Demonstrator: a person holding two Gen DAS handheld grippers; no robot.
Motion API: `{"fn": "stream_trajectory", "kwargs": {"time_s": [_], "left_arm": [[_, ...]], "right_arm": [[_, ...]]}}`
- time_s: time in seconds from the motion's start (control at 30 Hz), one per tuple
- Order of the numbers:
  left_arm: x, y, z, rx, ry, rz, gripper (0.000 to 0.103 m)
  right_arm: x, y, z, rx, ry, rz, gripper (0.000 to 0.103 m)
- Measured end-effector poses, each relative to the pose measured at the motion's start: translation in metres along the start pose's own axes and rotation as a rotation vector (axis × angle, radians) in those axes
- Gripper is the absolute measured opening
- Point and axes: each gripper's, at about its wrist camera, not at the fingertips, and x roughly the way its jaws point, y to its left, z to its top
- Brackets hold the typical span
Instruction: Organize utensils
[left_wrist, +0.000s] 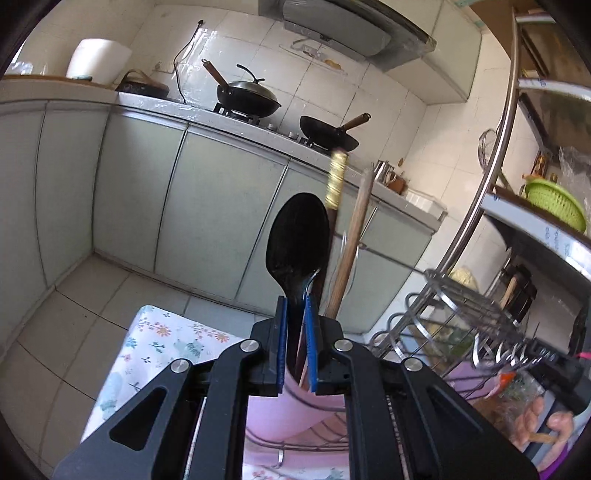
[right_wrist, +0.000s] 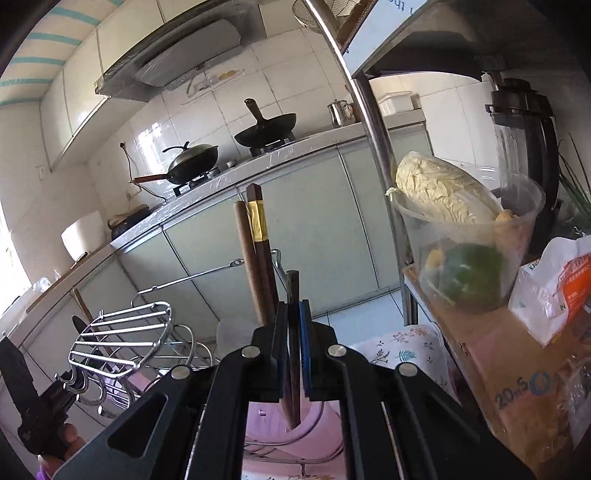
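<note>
My left gripper (left_wrist: 295, 299) is shut on the handle of a black spoon (left_wrist: 297, 236), bowl upward, over a pink holder (left_wrist: 291, 410). Beside it stand a gold-banded dark chopstick (left_wrist: 335, 181) and a brown wooden stick (left_wrist: 351, 243). My right gripper (right_wrist: 294, 304) is shut on a dark wooden chopstick (right_wrist: 293, 295), upright above the pink holder (right_wrist: 273, 421). The gold-banded chopstick (right_wrist: 258, 221) and the brown stick (right_wrist: 247, 254) stand just behind its left finger. The other gripper (right_wrist: 33, 406) shows at lower left.
A chrome wire rack (left_wrist: 476, 306) stands to the right of the left gripper, and shows at left in the right wrist view (right_wrist: 125, 343). A floral cloth (left_wrist: 159, 343) covers the table. A plastic cup with cabbage (right_wrist: 458, 229) sits on a cardboard box (right_wrist: 491, 354). Woks sit on the stove (left_wrist: 247, 96).
</note>
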Motion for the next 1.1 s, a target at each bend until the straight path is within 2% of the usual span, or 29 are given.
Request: {"fn": "stream_trajectory", "kwargs": {"time_s": [0.23, 0.33, 0.37, 0.4, 0.47, 0.5, 0.63, 0.8, 0.93, 1.03, 1.1], "left_arm": [[0.000, -0.003, -0.006, 0.011, 0.033, 0.006, 0.009], [0.000, -0.003, -0.005, 0.013, 0.061, 0.001, 0.011], [-0.002, -0.003, -0.004, 0.013, 0.062, -0.003, 0.017], [-0.004, -0.004, -0.002, 0.014, 0.059, -0.001, 0.028], [-0.010, -0.004, 0.002, 0.018, 0.036, 0.009, 0.035], [-0.015, -0.004, 0.004, 0.020, 0.024, 0.010, 0.036], [-0.025, -0.001, 0.010, 0.012, 0.015, 0.015, 0.038], [-0.047, 0.000, 0.005, -0.006, 0.025, 0.012, 0.038], [-0.061, -0.008, -0.012, 0.046, 0.080, 0.003, 0.038], [-0.065, -0.014, -0.032, 0.053, 0.193, -0.039, 0.038], [-0.065, -0.017, -0.043, 0.051, 0.259, -0.069, 0.038]], "right_arm": [[0.002, 0.008, -0.019, -0.053, 0.039, -0.032, 0.005], [0.007, 0.006, -0.025, -0.050, 0.093, -0.031, 0.007], [0.008, 0.005, -0.025, -0.039, 0.103, -0.023, 0.009], [0.006, 0.004, -0.025, -0.029, 0.101, -0.013, 0.011], [-0.001, 0.003, -0.023, -0.019, 0.089, -0.004, 0.019], [-0.005, 0.003, -0.021, -0.019, 0.080, -0.003, 0.024], [-0.023, 0.002, -0.018, -0.013, 0.062, -0.014, 0.024], [-0.046, 0.003, -0.034, 0.000, 0.082, -0.017, 0.024], [-0.053, 0.011, -0.065, -0.027, 0.186, -0.008, 0.024], [-0.051, 0.017, -0.091, -0.033, 0.289, 0.006, 0.024], [-0.046, 0.022, -0.113, -0.036, 0.400, 0.024, 0.024]]}}
